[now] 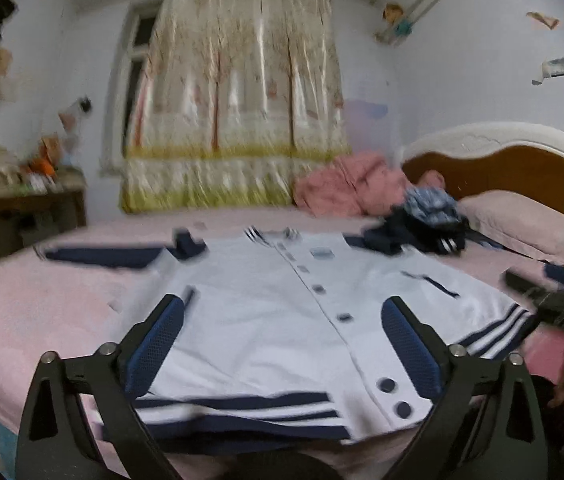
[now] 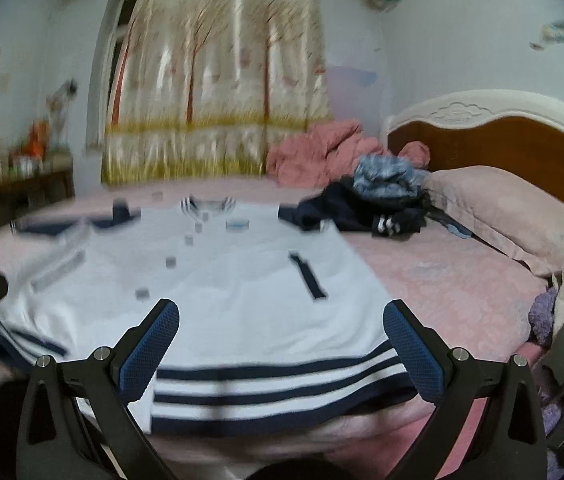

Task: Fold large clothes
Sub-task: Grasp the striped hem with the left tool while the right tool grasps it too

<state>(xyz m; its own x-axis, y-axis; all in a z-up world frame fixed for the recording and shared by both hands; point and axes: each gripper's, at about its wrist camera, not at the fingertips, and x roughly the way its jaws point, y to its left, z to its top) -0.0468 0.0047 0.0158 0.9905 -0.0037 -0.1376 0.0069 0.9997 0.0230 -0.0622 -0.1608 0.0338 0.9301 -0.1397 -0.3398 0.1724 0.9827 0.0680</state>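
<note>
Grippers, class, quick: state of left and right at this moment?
Left gripper: open, holding nothing, above the white and navy jacket near its hem.
Right gripper: open, holding nothing, above the same jacket's striped hem.

Pink-sheeted bed (image 2: 441,276) bearing a flat white jacket (image 2: 242,280), dark clothes pile (image 2: 361,212), pink quilt (image 2: 317,156) and pillow (image 2: 513,216).

Jacket (image 1: 266,320): white body, navy sleeves, navy-striped hem and collar, dark snap buttons down the front; spread flat, front up, on the pink bed.
</note>
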